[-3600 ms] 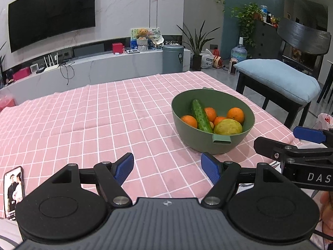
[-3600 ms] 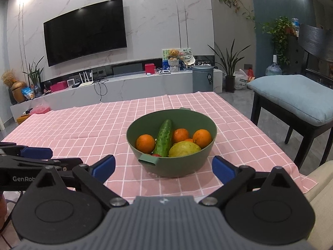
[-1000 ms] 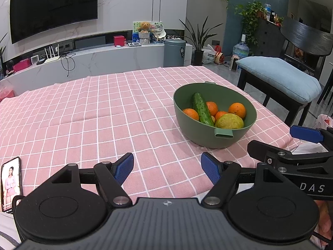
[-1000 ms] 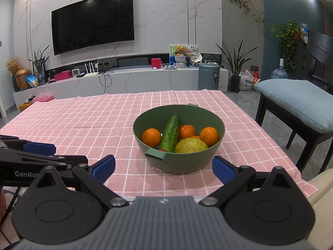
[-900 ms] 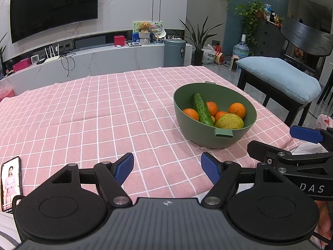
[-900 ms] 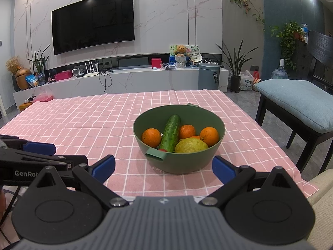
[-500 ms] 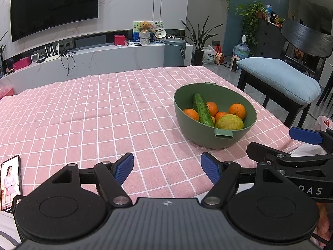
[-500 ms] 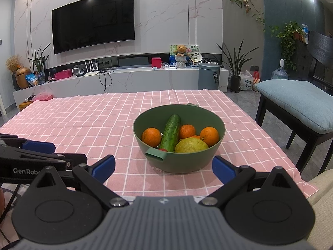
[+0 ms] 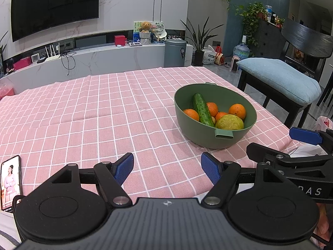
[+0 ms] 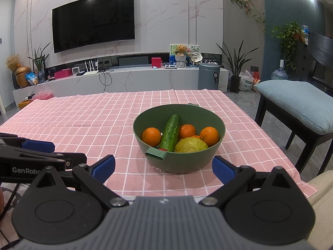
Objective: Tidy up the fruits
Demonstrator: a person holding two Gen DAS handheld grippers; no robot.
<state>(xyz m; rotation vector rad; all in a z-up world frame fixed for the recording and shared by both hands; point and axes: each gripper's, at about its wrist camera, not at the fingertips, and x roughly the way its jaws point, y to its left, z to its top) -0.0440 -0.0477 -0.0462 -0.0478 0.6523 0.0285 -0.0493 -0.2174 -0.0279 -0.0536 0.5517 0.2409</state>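
**My two grippers wait by the fruit bowl**

I hold my left gripper (image 9: 167, 167) low over the near edge of the table. Its blue fingers are spread wide and there is nothing between them. My right gripper (image 10: 163, 166) is the same: wide apart, with nothing in it. The two sit side by side, and each one can see the other at the edge of its view.

The green bowl (image 10: 179, 162) stands on the pink checked tablecloth (image 9: 93, 114), just in front of my right gripper. From my left gripper it is ahead and off to the right. I am not touching it.

All the fruit is inside the bowl. A long green cucumber (image 10: 171, 132) leans up against the far wall of the bowl. There is an orange (image 10: 151, 134) on its left, and more oranges on its right. A big yellow-green fruit (image 10: 191, 145) sits at the front, near the bowl's little handle.

A phone (image 9: 10, 181) lies at the near left of the table, with its screen lit up. A chair with a blue cushion (image 10: 295, 102) stands to the right of the table.
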